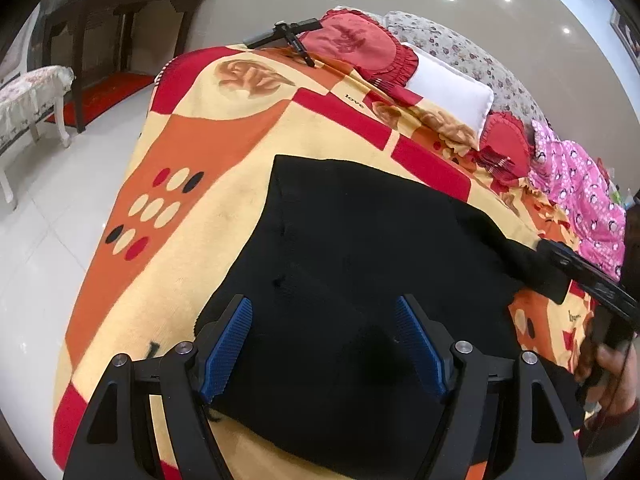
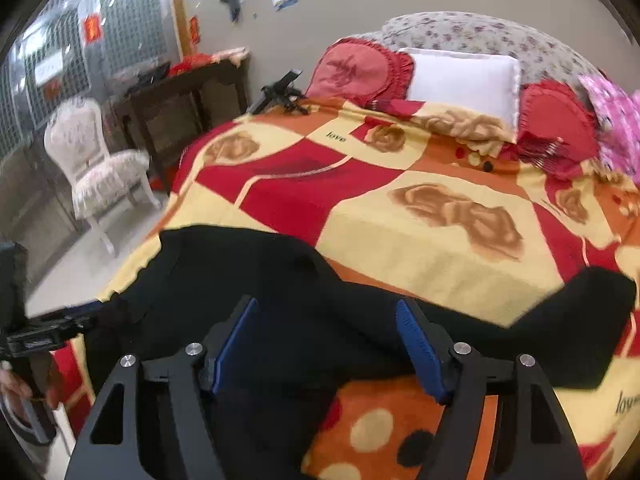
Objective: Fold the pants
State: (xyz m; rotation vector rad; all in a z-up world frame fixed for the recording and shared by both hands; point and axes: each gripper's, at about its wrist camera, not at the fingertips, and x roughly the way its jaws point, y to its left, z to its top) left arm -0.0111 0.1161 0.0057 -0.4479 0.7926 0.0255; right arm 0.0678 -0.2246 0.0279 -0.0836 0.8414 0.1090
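Black pants (image 1: 352, 248) lie spread on a bed with a red, orange and yellow blanket (image 1: 208, 148). In the right wrist view the pants (image 2: 280, 280) stretch across the near part of the bed, with one end reaching to the right (image 2: 592, 320). My left gripper (image 1: 324, 344) is open just above the pants, blue pads apart, holding nothing. My right gripper (image 2: 326, 344) is open over the pants' near edge, empty. The right gripper also shows at the right edge of the left wrist view (image 1: 588, 276), held by a hand.
Red cushions (image 2: 360, 72), a white pillow (image 2: 464, 80) and a pink garment (image 1: 580, 196) lie at the head of the bed. A black tripod-like device (image 1: 288, 36) rests on the far corner. A dark wooden table (image 2: 180, 96) and a white chair (image 2: 96, 168) stand beside the bed.
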